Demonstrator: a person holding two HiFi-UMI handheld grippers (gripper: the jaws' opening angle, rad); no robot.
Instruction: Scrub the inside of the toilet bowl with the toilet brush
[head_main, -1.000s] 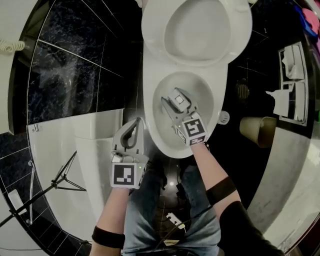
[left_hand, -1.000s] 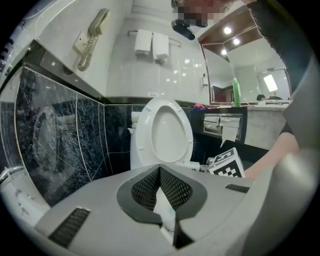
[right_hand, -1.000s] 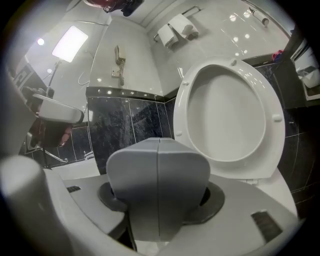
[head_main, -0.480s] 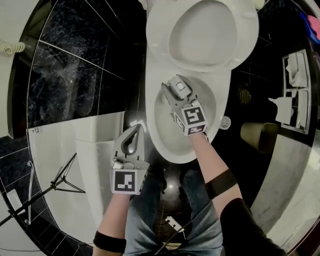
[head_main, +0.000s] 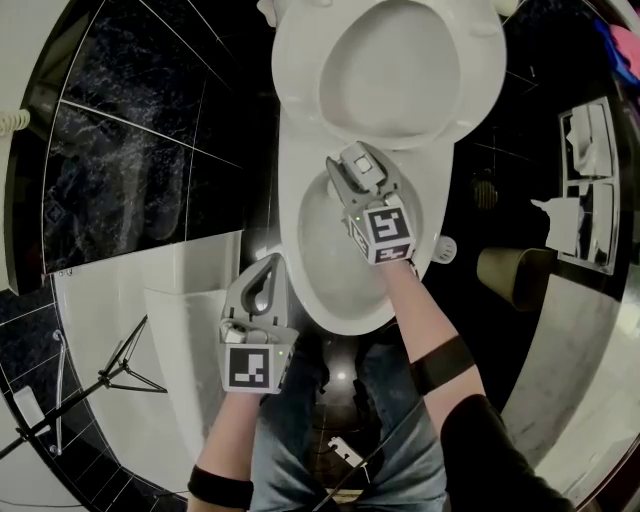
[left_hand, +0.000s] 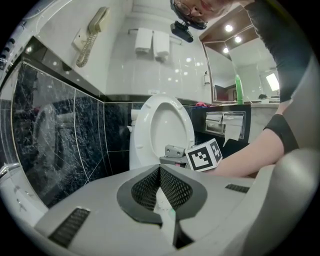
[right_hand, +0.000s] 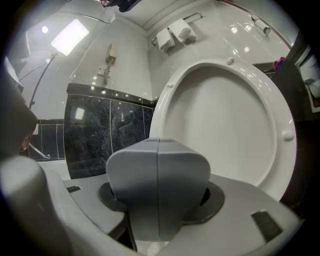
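The white toilet bowl (head_main: 325, 270) stands below its raised lid (head_main: 390, 70); the lid fills the right gripper view (right_hand: 225, 120). My right gripper (head_main: 358, 172) hangs over the back of the bowl, near the hinge. It is shut on a grey block with a seam down its middle (right_hand: 158, 175), apparently the toilet brush's handle. The bristles are hidden under the gripper. My left gripper (head_main: 264, 288) is shut and holds nothing, left of the bowl's rim. In the left gripper view its tips (left_hand: 160, 169) meet, and the right gripper (left_hand: 172, 152) shows beyond them.
A small round white fitting (head_main: 443, 247) and a tan cylinder (head_main: 515, 268) stand on the dark floor right of the toilet. Paper holders (head_main: 585, 170) hang on the right wall. A white ledge (head_main: 175, 300) and a tripod (head_main: 110, 375) are at the left. My legs (head_main: 300, 440) are below.
My right gripper has moved with the grey handle from the middle of the bowl toward its back, near the hinge. The left gripper has stayed beside the rim.
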